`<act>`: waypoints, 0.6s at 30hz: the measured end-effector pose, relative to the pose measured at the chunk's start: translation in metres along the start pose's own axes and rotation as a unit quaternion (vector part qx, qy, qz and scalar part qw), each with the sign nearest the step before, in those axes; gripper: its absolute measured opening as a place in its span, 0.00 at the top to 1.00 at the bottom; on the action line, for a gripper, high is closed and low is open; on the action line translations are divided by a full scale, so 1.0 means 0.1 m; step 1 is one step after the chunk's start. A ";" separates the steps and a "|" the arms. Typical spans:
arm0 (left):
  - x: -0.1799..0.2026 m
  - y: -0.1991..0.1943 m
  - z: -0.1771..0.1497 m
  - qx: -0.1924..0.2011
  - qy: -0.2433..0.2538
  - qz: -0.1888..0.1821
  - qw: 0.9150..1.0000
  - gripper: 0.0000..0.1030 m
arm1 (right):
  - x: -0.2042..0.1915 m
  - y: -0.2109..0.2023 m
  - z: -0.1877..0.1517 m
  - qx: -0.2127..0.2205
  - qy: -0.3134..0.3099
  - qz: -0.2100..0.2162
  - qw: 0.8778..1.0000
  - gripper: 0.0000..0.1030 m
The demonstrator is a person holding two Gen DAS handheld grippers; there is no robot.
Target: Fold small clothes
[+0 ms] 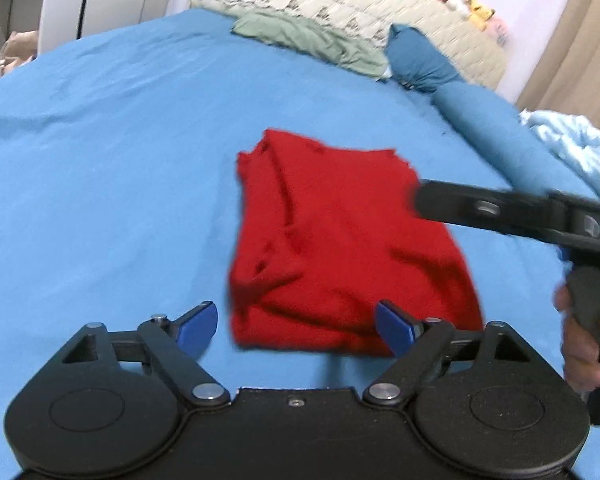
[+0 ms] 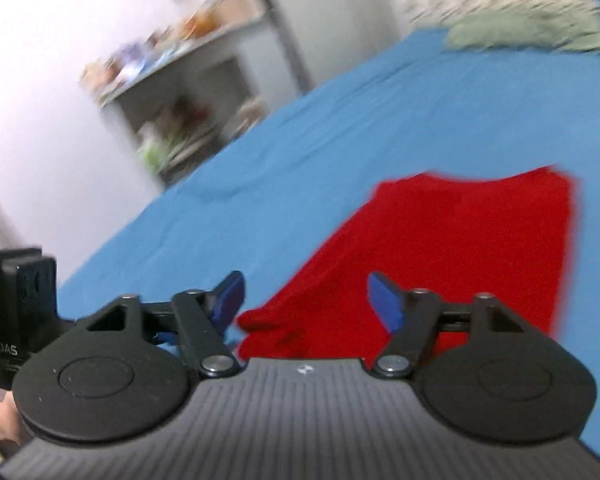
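I had the folded red knit garment [image 1: 340, 248] lying flat in the middle of the bed's blue cotton sheet [image 1: 100, 160], a thick rough rectangle with ridges of fabric running along its left side. My left gripper [image 1: 296, 326] sat at the near edge of that bundle with its blue-tipped fingers [image 1: 198, 324] spread wide; one tip was over bare sheet, the other over the garment's near right corner, and nothing was caught between them. From the left wrist view, the other black tool [image 1: 512, 216] reached in from the right across the garment's far right side, with the operator's hand [image 1: 580, 340] wrapped round its grip.

In the right wrist view, which was blurred and tilted, my right gripper [image 2: 306, 304] also had its blue tips parted and pinched nothing. The red garment [image 2: 460, 248] filled the space ahead of it and to the right, on the sheet [image 2: 340, 120].

Beyond the garment I saw a crumpled pale green cloth [image 1: 312, 40] against a cream quilted headboard cover [image 1: 340, 4], a blue pillow [image 1: 420, 60] and a light blue blanket [image 1: 572, 140] at the right. A cluttered grey shelf unit [image 2: 188, 80] stood beside the bed against a white wall.
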State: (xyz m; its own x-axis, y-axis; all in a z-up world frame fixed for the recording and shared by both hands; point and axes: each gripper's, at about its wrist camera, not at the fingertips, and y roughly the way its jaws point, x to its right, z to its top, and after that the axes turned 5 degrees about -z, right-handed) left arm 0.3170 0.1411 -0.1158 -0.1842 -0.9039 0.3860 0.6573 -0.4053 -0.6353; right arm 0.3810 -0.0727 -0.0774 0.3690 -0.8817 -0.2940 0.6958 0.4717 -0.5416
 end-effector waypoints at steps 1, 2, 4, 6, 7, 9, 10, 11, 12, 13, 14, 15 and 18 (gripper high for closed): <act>0.04 0.03 0.02 0.001 -0.001 0.000 1.000 0.20 | 0.07 -0.14 -0.06 0.016 0.004 -0.027 1.000 0.14; 0.05 0.07 0.03 -0.003 -0.004 0.004 1.000 0.26 | 0.12 -0.23 -0.14 0.024 0.004 -0.048 0.999 0.12; 0.04 0.18 0.06 -0.010 -0.018 0.021 1.000 0.39 | 0.22 -0.39 -0.35 0.025 0.006 -0.081 0.996 0.12; 0.02 0.23 0.07 -0.008 -0.037 0.036 0.999 0.48 | 0.27 -0.44 -0.58 0.015 0.004 -0.109 0.994 0.12; -0.01 0.23 0.08 -0.002 -0.046 0.042 0.998 0.55 | 0.28 -0.44 -0.68 0.009 0.002 -0.123 0.992 0.12; -0.03 0.19 0.10 0.010 -0.050 0.050 0.997 0.62 | 0.31 -0.47 -0.88 0.005 -0.001 -0.147 0.989 0.12; -0.02 0.17 0.12 0.017 -0.045 0.053 0.997 0.66 | 0.30 -0.44 -0.97 0.004 0.000 -0.156 0.988 0.12; -0.01 0.16 0.14 0.022 -0.038 0.056 0.997 0.73 | 0.28 -0.41 -1.05 0.003 0.000 -0.165 0.986 0.12; 0.02 0.14 0.17 0.026 -0.025 0.062 0.997 0.77 | 0.27 -0.38 -1.10 0.004 -0.001 -0.178 0.984 0.12; 0.05 0.13 0.18 0.028 -0.011 0.068 0.997 0.82 | 0.27 -0.33 -1.18 0.003 -0.001 -0.190 0.982 0.12; 0.09 0.12 0.20 0.028 0.005 0.071 0.997 0.87 | 0.28 -0.28 -1.23 0.003 0.001 -0.200 0.980 0.12; 0.13 0.12 0.23 0.029 0.018 0.072 0.997 0.90 | 0.29 -0.24 -1.26 0.003 0.010 -0.204 0.979 0.12; 0.22 0.10 0.30 0.035 0.035 0.062 0.997 0.93 | 0.32 -0.16 -1.31 0.008 0.026 -0.215 0.976 0.12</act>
State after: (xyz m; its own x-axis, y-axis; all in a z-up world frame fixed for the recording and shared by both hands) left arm 0.3415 0.1214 -0.0940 -0.1477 -0.9549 0.2576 0.7267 -0.2815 -0.6266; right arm 0.3009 -0.1082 -0.1814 0.0099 -0.9966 -0.0817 0.7898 0.0579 -0.6106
